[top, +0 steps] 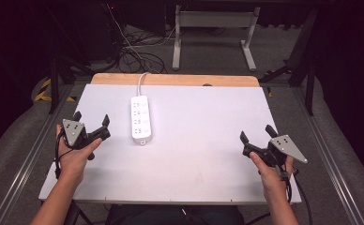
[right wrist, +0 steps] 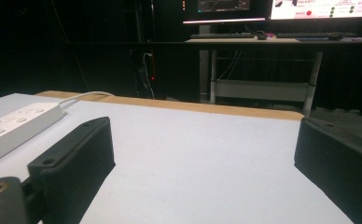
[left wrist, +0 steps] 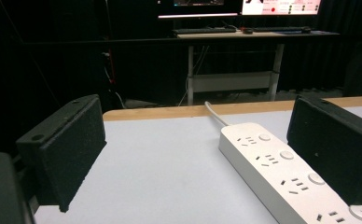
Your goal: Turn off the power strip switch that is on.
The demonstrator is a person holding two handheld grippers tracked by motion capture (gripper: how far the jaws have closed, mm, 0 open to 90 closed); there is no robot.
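A white power strip (top: 140, 118) with several sockets lies lengthwise on the white table top (top: 203, 140), left of centre, its white cable running off the far edge. My left gripper (top: 91, 121) rests at the table's left side, a little left of the strip, jaws wide apart with nothing between them. In the left gripper view the power strip (left wrist: 286, 170) lies ahead and to the right, between the spread jaws. My right gripper (top: 256, 133) sits near the right edge, open and empty. In the right gripper view the power strip (right wrist: 16, 126) shows at far left.
The table's wooden far edge (top: 175, 79) borders a dark floor with tangled cables (top: 138, 56) and a white desk frame (top: 213, 33). Monitors (right wrist: 281, 9) and a keyboard stand on a desk beyond. Metal rails (top: 30, 154) run along both sides of the table.
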